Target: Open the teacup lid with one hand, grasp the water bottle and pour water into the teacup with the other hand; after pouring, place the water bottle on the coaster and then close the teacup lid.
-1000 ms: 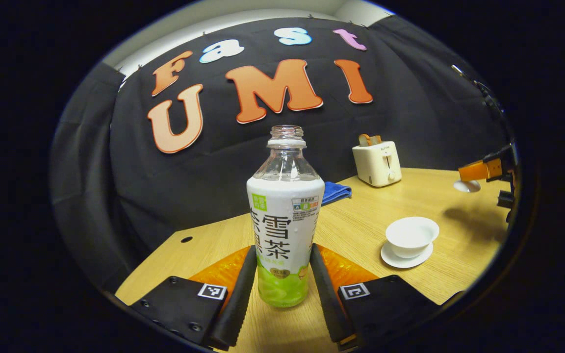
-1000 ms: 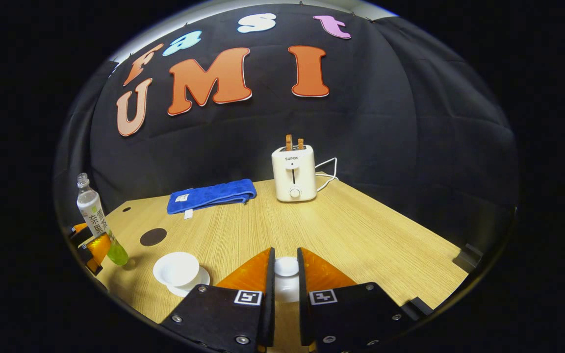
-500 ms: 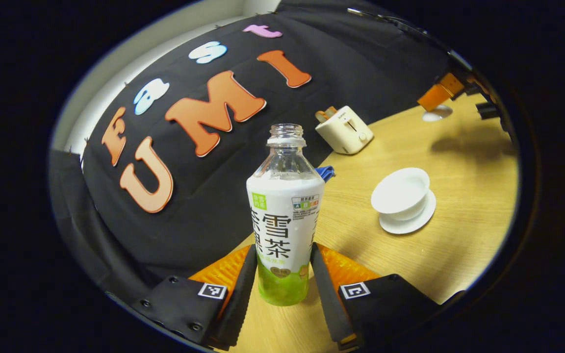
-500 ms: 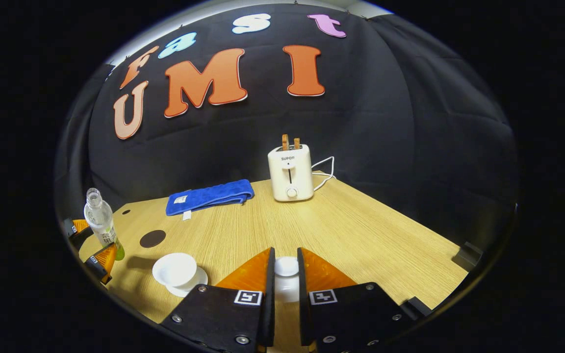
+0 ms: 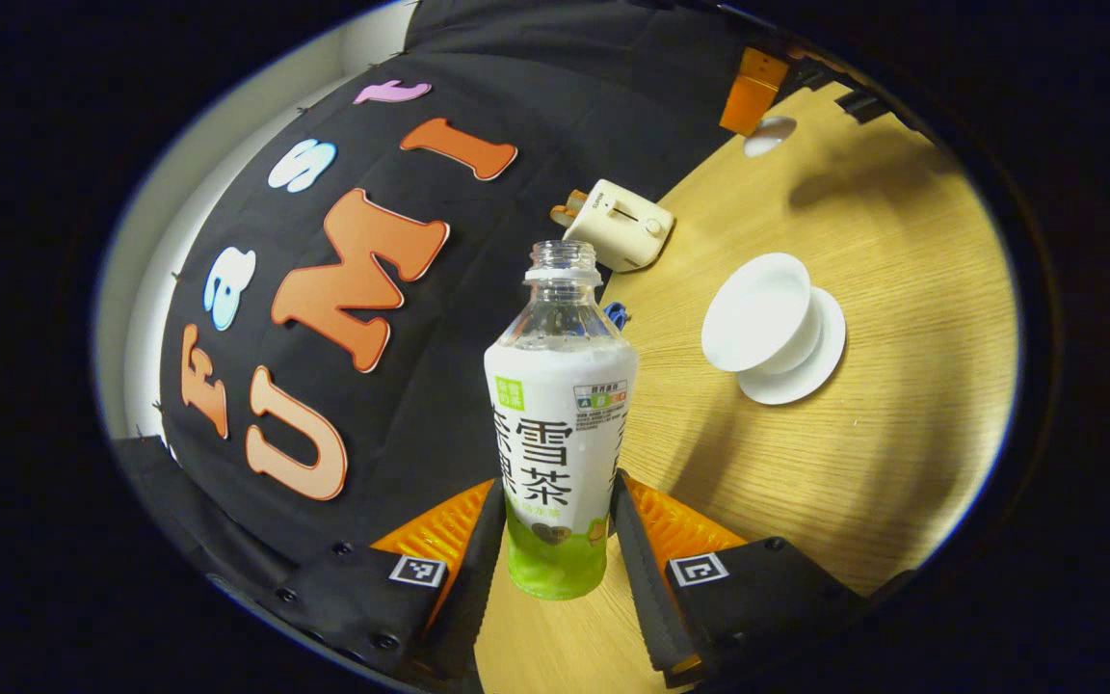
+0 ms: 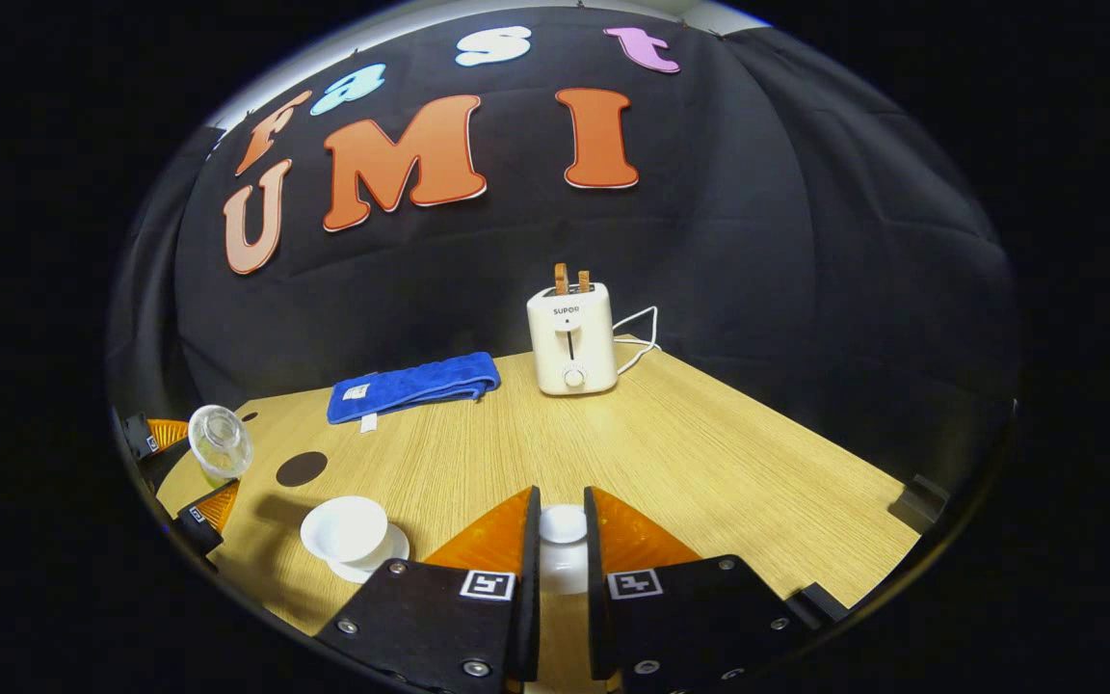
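Left gripper view: the left gripper (image 5: 557, 540) is gripping the water bottle (image 5: 560, 424), its jaws pressing on both sides of the lower label. The bottle is uncapped and is being held off the tabletop (image 5: 902, 386), which is appearing strongly tilted here. The teacup (image 5: 760, 313) is sitting open on its saucer (image 5: 810, 361), to the right of the bottle's neck and well apart from it. A cream toaster (image 5: 621, 224) is standing at the far edge of the tabletop near the wall. Farther off, the right gripper (image 5: 755, 96) is holding the teacup lid (image 5: 769, 135) in the air above the wood.

Right gripper view: the right gripper (image 6: 560, 540) is clamping the teacup lid (image 6: 563, 525), its jaws narrow and closed on the knob. At the left edge, the left gripper (image 6: 179, 472) is carrying the water bottle (image 6: 218, 443) tipped over, its open mouth facing the camera. The teacup (image 6: 345, 528) is resting on the tabletop (image 6: 709, 453) just right of and below the bottle. A dark round coaster (image 6: 302, 467) is lying beyond the cup, a folded blue towel (image 6: 415, 384) behind it, and the toaster (image 6: 569, 337), with two slices standing in its slots, is sitting near the back.
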